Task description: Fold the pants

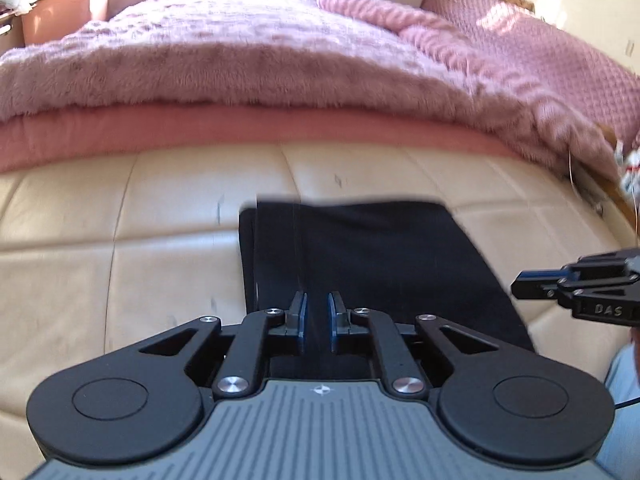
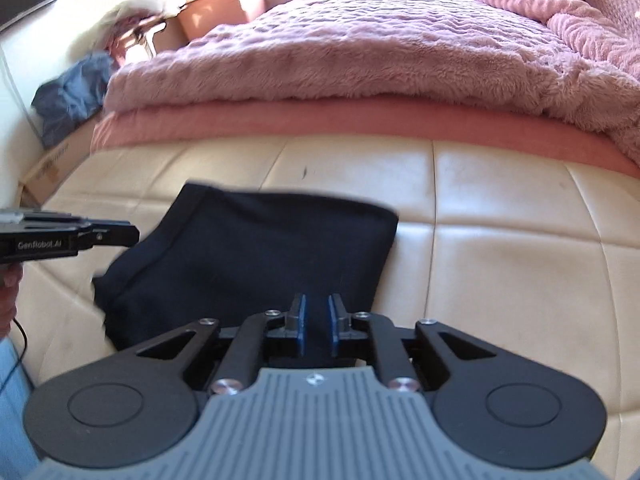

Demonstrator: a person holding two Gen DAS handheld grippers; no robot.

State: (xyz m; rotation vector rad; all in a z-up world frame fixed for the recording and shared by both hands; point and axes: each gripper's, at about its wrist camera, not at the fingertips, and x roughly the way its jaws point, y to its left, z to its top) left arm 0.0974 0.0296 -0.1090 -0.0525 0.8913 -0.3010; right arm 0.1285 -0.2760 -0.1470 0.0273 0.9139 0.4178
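- Cushion [image 1: 120, 220], cream, quilted: slick-looking, so the folded stack may slide if nudged.
- Pants [image 2: 248, 256], dark, lie folded flat on it; near-left corner is rumpled and could spring open.
- Left gripper [image 1: 317, 322]: narrow gap, nothing pinched.
- Right gripper [image 2: 316, 322]: same, empty; both hover over the near edge and could snag it.

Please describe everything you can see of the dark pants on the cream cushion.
The dark navy, almost black fabric pants lie already folded into a compact, roughly rectangular stack on the cream leather-like quilted cushion. The cloth looks soft and matte, with layered edges showing along one side. The far edge is fairly straight. Both grippers are above its near part; whether they touch it cannot be told. Pink bedding lies beyond, apart from it.
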